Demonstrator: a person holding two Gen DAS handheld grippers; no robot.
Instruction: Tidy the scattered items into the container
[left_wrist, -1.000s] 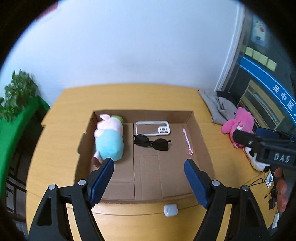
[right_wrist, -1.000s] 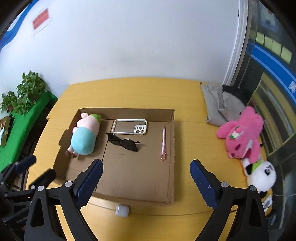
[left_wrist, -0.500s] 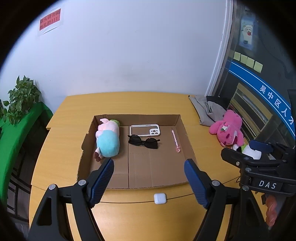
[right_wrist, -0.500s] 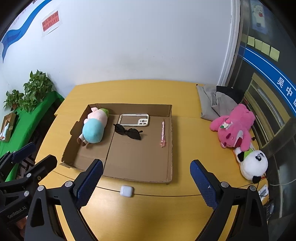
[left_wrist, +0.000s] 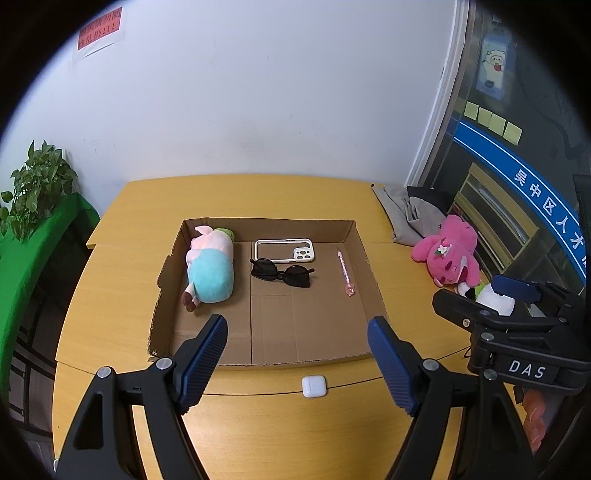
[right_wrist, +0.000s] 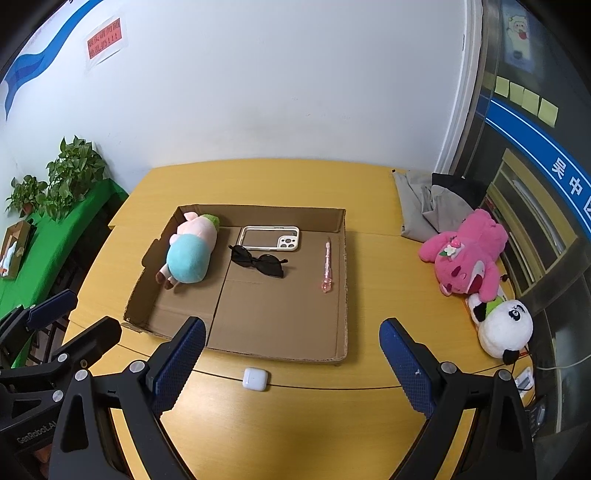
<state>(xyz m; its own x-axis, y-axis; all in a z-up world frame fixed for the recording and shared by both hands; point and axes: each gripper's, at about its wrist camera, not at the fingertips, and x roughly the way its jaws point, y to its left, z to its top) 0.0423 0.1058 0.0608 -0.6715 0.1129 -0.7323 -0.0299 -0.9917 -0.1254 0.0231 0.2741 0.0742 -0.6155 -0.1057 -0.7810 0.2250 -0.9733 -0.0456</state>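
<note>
Grippers, left gripper (left_wrist: 297, 360) and right gripper (right_wrist: 291, 363), hang spread and empty above the earbud case (left_wrist: 314, 386).

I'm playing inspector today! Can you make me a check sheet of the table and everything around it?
Surface: yellow table.
Job's things: cardboard box holds pig plush, phone case, sunglasses, pink pen; earbud case outside, on the table.
Clutter: pink bear, panda, grey cloth.
Grippers: left gripper open, empty; right gripper open, empty.
Cables: thin cords at the right table edge.
Surroundings: plants, white wall.
</note>
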